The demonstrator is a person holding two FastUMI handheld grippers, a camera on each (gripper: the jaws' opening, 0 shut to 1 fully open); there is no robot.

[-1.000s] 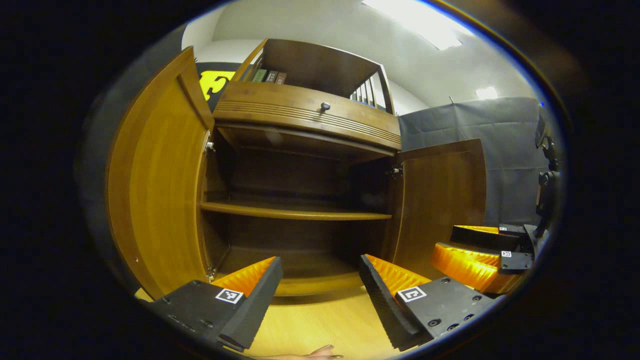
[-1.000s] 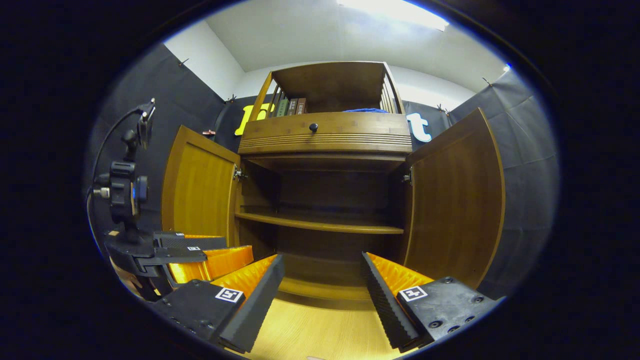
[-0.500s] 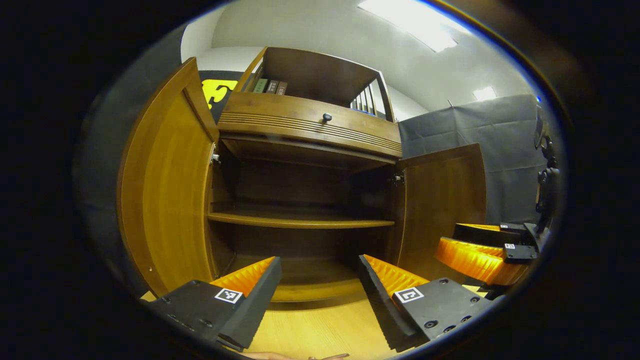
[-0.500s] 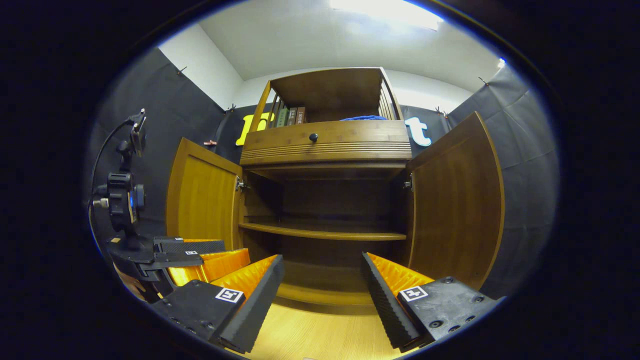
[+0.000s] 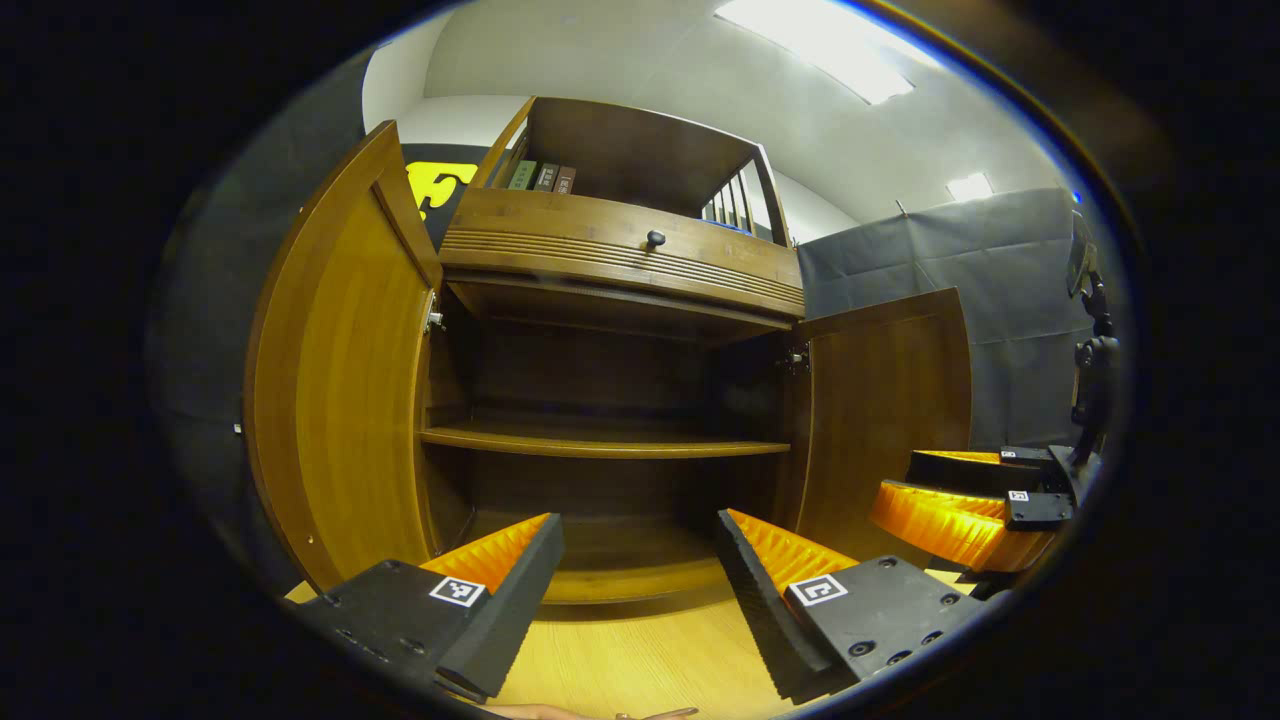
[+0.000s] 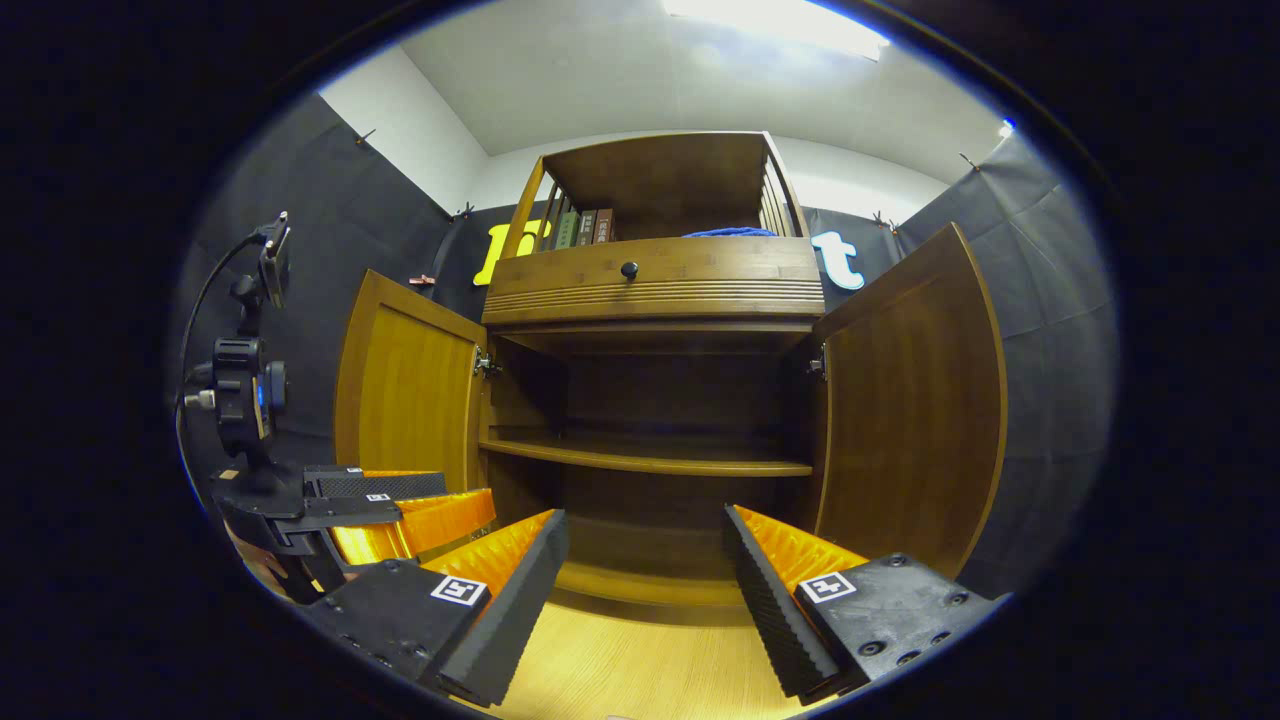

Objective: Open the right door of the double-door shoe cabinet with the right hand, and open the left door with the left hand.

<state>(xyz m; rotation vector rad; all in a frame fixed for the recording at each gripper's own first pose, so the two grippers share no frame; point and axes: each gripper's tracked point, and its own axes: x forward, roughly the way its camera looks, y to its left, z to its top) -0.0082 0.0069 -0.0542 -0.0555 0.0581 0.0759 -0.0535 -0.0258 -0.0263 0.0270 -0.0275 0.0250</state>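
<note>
Both doors of the cabinet (image 6: 650, 290) stood wide open. The left door (image 5: 340, 380) was swung out to the cabinet's left side, and the right door (image 6: 910, 400) was swung out to its right side. Between them the interior lay exposed: a middle shelf (image 6: 650, 460) with nothing visible on it, and a dark lower bay beneath.

The left gripper (image 5: 640, 590) hung in front of the cabinet's lower edge, its fingers spread apart and grasping nothing. The right gripper (image 6: 645, 590) sat likewise in front of the cabinet, fingers released and empty. Neither touched a door. In the right gripper view the left gripper appeared low beside the left door; in the left gripper view the right gripper (image 5: 960, 500) showed low in front of the right door.

Judged from how things lay, the task looked complete, with only withdrawal left.

The risks from here were small but real. The right gripper sat close to the right door's lower part, so a careless sideways pull-back could knock the door and swing it partly shut. The same held for the left gripper near the left door. If the hinges were springy, an unheld door might drift back toward the cabinet on its own; the pictures could not settle that. A drawer with a knob (image 6: 629, 269) sat above the opening, and lifting a gripper straight up could catch its front.
</note>
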